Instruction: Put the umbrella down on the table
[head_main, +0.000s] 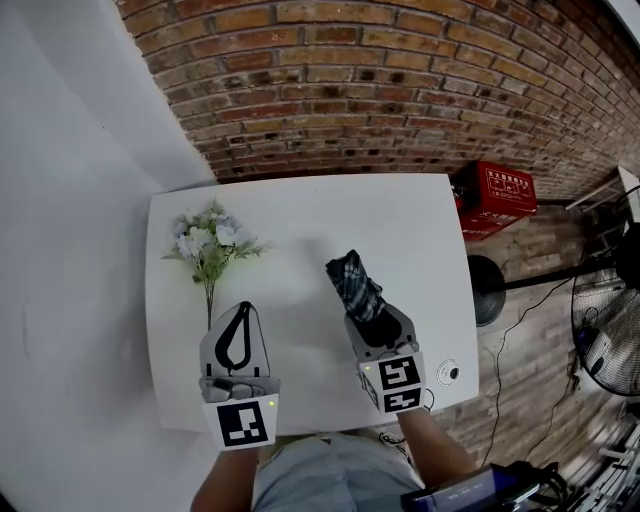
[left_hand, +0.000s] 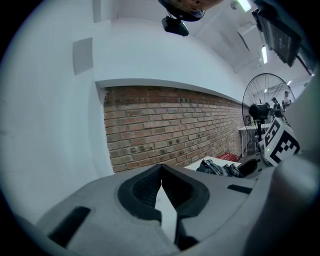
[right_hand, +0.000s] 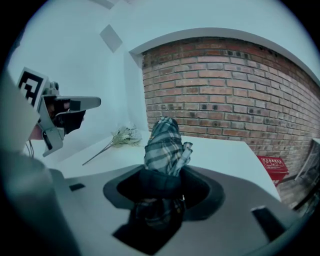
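Note:
A folded plaid umbrella (head_main: 353, 280) sticks forward out of my right gripper (head_main: 375, 322), which is shut on its lower end over the right half of the white table (head_main: 400, 225). In the right gripper view the umbrella (right_hand: 164, 142) rises from between the jaws of that gripper (right_hand: 162, 175), its tip towards the brick wall. Whether it touches the tabletop I cannot tell. My left gripper (head_main: 240, 308) hovers over the table's near left part, shut with nothing in it. In the left gripper view that gripper's (left_hand: 161, 170) jaw tips meet, and the umbrella (left_hand: 220, 168) shows to the right.
A bunch of pale artificial flowers (head_main: 210, 245) lies on the table's left side. A small round white object (head_main: 447, 373) sits near the front right corner. A red crate (head_main: 500, 195) and a fan (head_main: 610, 345) stand on the floor to the right, below a brick wall (head_main: 400, 80).

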